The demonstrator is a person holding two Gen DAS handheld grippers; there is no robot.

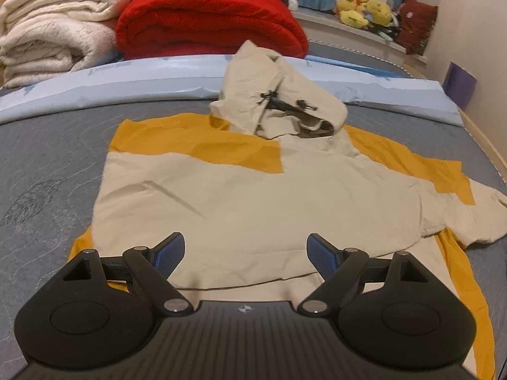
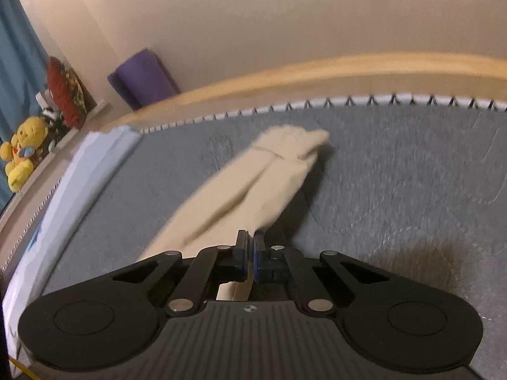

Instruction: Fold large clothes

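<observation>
A cream and mustard-yellow hoodie [image 1: 221, 196] lies flat on the grey mattress [image 1: 47, 174], its hood [image 1: 279, 95] crumpled at the far end with dark drawcords showing. My left gripper [image 1: 245, 240] hovers over the hoodie's near hem, jaws wide apart with nothing between them. In the right wrist view a cream sleeve [image 2: 253, 177] stretches away across the mattress [image 2: 396, 174], its cuff at the far end. My right gripper [image 2: 251, 237] is shut on the sleeve's near part, and cream cloth shows behind the pinched fingers. The view is motion-blurred.
Folded white blankets [image 1: 54, 31] and a red blanket [image 1: 206, 22] are stacked past the mattress head, beyond a light blue sheet [image 1: 126, 79]. Yellow plush toys [image 1: 361, 9] sit on a ledge. A wooden bed frame [image 2: 317, 69], a purple roll [image 2: 142, 76] and a wall bound the right side.
</observation>
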